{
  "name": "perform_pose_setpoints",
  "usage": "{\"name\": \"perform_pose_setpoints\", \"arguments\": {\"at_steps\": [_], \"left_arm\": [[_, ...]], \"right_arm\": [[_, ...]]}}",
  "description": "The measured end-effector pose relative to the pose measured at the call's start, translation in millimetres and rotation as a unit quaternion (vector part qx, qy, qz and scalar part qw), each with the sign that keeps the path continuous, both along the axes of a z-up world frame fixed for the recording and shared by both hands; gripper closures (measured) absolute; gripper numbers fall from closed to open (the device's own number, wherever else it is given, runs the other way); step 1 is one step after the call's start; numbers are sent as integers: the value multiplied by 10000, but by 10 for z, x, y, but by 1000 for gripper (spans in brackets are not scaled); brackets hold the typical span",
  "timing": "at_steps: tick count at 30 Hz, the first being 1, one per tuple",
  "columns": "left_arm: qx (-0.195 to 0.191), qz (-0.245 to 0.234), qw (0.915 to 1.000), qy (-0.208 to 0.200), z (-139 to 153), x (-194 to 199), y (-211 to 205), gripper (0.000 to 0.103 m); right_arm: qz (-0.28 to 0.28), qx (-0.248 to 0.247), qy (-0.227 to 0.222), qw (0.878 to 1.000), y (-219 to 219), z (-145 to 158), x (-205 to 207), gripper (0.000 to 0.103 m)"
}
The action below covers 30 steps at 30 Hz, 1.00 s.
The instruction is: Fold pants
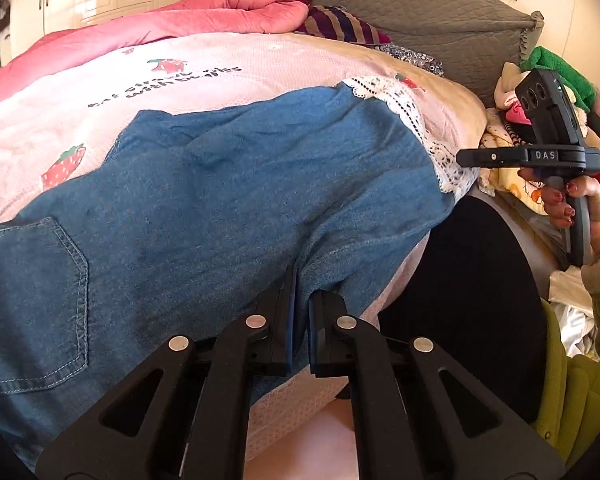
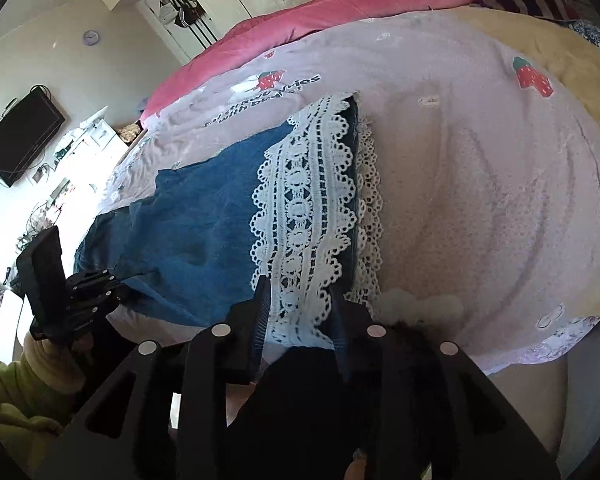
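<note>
Denim pants [image 1: 228, 184] lie along the bed's near edge on a strawberry-print sheet [image 1: 60, 120]; left gripper [image 1: 300, 300] is clamped on their hem, pink quilt [image 1: 220, 4] behind. Right wrist: right gripper [image 2: 300, 312], jaws apart, straddles the lace cuff [image 2: 304, 208].

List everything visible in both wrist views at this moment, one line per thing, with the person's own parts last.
pants: one, blue denim, flat on the bed
lace hem: white, on the pants' leg ends
bedsheet: one, pale pink, strawberry print
quilt: one, pink, bunched at the far side
headboard: one, grey, quilted
television: one, black, wall-mounted
left gripper: black, shut on denim edge
right gripper: black, lace hem between its fingers
sleeve: green
</note>
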<state>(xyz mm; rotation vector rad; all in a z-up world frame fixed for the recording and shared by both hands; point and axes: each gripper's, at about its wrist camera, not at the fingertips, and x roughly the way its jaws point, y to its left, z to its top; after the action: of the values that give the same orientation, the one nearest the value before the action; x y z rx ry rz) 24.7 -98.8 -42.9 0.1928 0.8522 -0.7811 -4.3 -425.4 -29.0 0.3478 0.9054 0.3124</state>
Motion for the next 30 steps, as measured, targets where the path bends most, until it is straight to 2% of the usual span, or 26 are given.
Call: {"name": "perform_pose_setpoints", "arguments": {"at_steps": [2,6,9,11,12,13,15,17,18,20,22,24,28,30], "left_arm": [[58,7,10000,-21,1,-18,-25,103],[264,-6,9996,-86,-56,-63,-123,102],[342,-6,9994,-70,-91,-84,-138,101],[238,-4,9997,58,-49,-79,-98,97],[194,9,9998,108,-5,-89,-70,89],[146,16,9998,114,47,-98,-42,82],[17,58,10000,27,198,-122,26,58],[-168,156,9997,-131,389,-91,112,54],[-227,261,9991,-229,493,-24,153,46],[-59,485,9978,-442,599,136,158,39],[271,662,9956,-602,648,381,121,39],[364,755,9953,-479,629,663,101,39],[533,1006,9935,84,419,1222,73,39],[437,941,9930,568,283,1422,53,39]], "right_arm": [[-49,-267,60,9996,-3,-29,-1,98],[-108,-534,213,9983,-14,-152,13,98],[-45,-565,286,9980,-5,-187,-7,94],[-92,-389,258,9989,-63,-121,-21,80],[-141,-327,158,9992,-100,-54,-28,77],[-212,-343,31,9992,-133,28,-36,70],[-289,-338,-200,9988,-170,170,-23,60],[-327,-363,-338,9982,-171,262,33,53],[-345,-387,-389,9979,-169,287,73,52],[-332,-463,-478,9972,-135,325,205,47],[-397,-562,-498,9964,-118,327,360,41],[-448,-593,-523,9959,-104,327,514,40],[-603,-660,-444,9950,-146,302,850,35],[-617,-529,-354,9961,-209,271,979,34]]}}
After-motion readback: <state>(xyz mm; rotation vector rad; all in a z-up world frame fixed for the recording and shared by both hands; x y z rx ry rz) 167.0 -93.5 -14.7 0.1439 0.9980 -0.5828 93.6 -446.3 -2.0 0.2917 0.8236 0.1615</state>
